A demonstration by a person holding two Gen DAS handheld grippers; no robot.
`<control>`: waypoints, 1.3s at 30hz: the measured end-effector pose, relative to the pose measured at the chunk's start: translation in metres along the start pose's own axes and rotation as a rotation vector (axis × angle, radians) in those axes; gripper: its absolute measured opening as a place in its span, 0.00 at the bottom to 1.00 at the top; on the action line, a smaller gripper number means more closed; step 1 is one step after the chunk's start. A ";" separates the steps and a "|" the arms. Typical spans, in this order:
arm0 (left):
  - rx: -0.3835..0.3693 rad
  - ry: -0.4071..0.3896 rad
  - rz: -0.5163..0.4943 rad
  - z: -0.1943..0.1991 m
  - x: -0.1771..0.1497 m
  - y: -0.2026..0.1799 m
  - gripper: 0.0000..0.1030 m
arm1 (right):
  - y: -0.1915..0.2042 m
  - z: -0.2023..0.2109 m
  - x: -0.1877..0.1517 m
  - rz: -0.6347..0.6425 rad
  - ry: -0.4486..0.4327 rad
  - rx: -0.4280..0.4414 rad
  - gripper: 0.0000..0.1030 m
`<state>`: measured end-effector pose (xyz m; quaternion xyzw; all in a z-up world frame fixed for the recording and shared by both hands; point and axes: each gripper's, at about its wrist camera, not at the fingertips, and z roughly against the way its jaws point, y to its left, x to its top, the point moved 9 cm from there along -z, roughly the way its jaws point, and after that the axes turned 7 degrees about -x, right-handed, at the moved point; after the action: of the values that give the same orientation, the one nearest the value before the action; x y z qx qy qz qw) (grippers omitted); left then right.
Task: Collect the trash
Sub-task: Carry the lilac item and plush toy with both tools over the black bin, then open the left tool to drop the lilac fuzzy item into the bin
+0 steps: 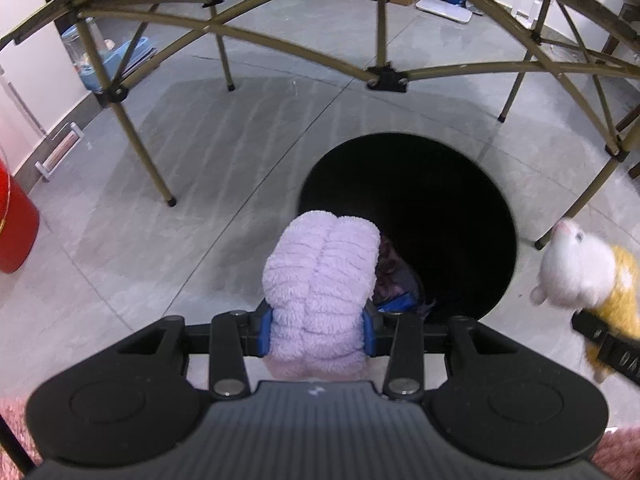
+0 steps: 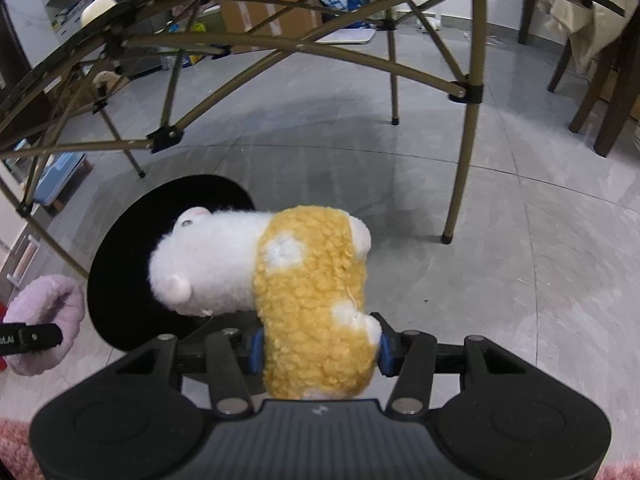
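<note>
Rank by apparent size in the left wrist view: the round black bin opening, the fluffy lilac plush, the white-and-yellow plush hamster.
1. Round black bin opening, largest.
2. Fluffy lilac plush, though it sits nearest the camera, which inflates it.
3. White-and-yellow plush hamster, smallest, but cut off by the frame edge.

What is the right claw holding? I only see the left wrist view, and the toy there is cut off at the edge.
Observer: A plush animal, white head, yellow body, clamped by the right claw around its yellow rear.
Operator: Is it above the black bin?
Observer: Its head overlaps the bin's opening; its body hangs over the grey floor beside it.
Operator: Does the right view show my lilac item?
Observer: Yes, the lilac plush shows at its left edge, with one finger of the left claw across it, beside the bin's rim.
</note>
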<state>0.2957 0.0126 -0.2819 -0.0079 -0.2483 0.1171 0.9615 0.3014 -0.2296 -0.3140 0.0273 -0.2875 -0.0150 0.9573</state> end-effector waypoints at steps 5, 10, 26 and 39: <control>-0.021 -0.009 0.007 -0.005 0.017 -0.022 0.39 | -0.008 -0.004 0.001 -0.034 0.010 -0.026 0.48; -0.028 -0.005 0.006 -0.011 0.025 -0.038 0.39 | -0.012 -0.003 0.005 -0.042 0.000 -0.029 0.48; -0.083 0.017 0.034 -0.027 0.050 -0.080 0.39 | -0.040 0.001 0.052 -0.073 -0.072 -0.131 0.48; -0.080 0.082 0.087 -0.054 0.053 -0.082 0.39 | -0.037 -0.012 0.067 -0.038 -0.063 -0.144 0.48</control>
<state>0.3844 -0.0526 -0.2982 -0.0619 -0.2128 0.1483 0.9638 0.3637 -0.2687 -0.2898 -0.0367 -0.3152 -0.0546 0.9467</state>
